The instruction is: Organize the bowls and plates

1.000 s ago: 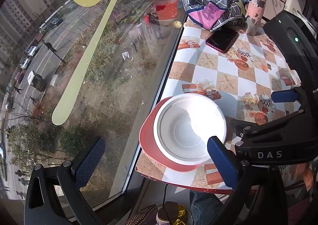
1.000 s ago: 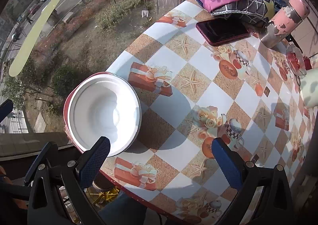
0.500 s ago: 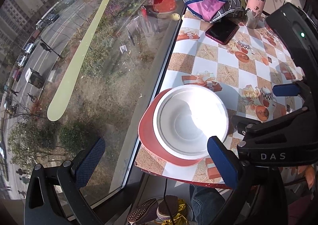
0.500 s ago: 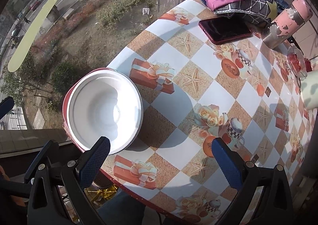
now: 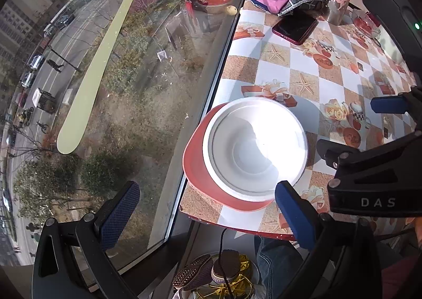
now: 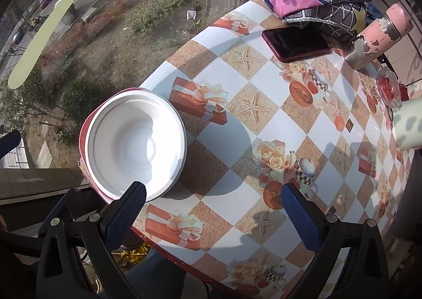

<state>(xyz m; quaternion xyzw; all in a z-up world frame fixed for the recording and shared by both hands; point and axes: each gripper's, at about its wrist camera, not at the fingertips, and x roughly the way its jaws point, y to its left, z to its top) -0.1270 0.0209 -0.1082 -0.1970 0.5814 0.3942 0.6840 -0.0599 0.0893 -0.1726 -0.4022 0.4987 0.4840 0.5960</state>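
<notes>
White bowl (image 5: 254,147) on red plate (image 5: 196,167) at table (image 6: 266,124) edge, both grippers' fingers (image 6: 300,216) spread wide, empty.

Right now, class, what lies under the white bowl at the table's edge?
The white bowl sits on a red plate, whose rim shows on the window side. The bowl covers the plate's middle, so anything between them is hidden. The checked tablecloth lies beneath both.
</notes>
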